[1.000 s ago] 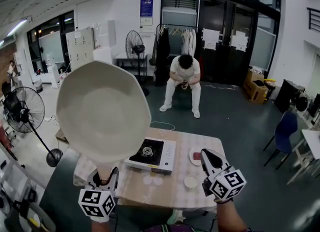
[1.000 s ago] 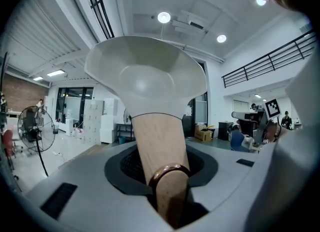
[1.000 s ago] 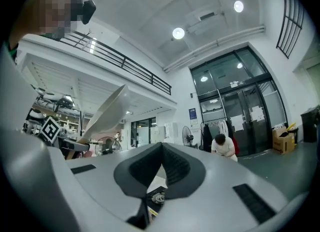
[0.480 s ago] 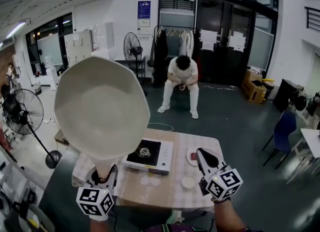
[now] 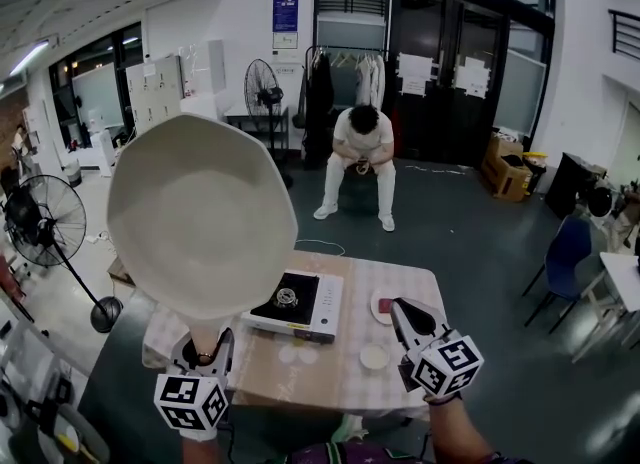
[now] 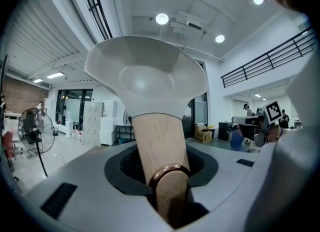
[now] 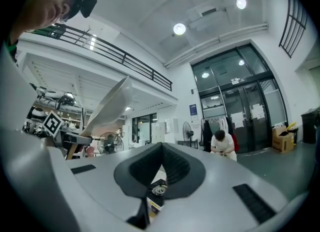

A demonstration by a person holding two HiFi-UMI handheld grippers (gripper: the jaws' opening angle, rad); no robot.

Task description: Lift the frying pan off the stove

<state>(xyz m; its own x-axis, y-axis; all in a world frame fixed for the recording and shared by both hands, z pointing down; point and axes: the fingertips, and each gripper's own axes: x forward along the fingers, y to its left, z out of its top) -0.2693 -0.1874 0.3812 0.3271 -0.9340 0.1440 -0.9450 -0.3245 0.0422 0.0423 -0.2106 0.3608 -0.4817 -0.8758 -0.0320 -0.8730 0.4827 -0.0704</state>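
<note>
I pinch frying pan (image 5: 200, 217) by its wooden handle (image 6: 157, 146) w/ left hand-held gripper (image 5: 205, 352), pan high above stove (image 5: 297, 304) on tabletop (image 5: 330, 382). Right hand-held gripper (image 5: 408, 320) pressed together, empty. Blue wall sign (image 5: 285, 14) too small to read; copper ring (image 6: 167, 172) on handle: left gripper view only.

The head view looks from above, forward and steeply down, onto the table (image 5: 300, 387) and the hall (image 5: 450, 222) beyond. The left gripper view sits close behind its jaws, tilted up at the ceiling (image 6: 150, 1). The right gripper view faces across the hall, slightly upward. All three share the pan (image 5: 200, 217); head and right also share the person (image 5: 358, 157)
</note>
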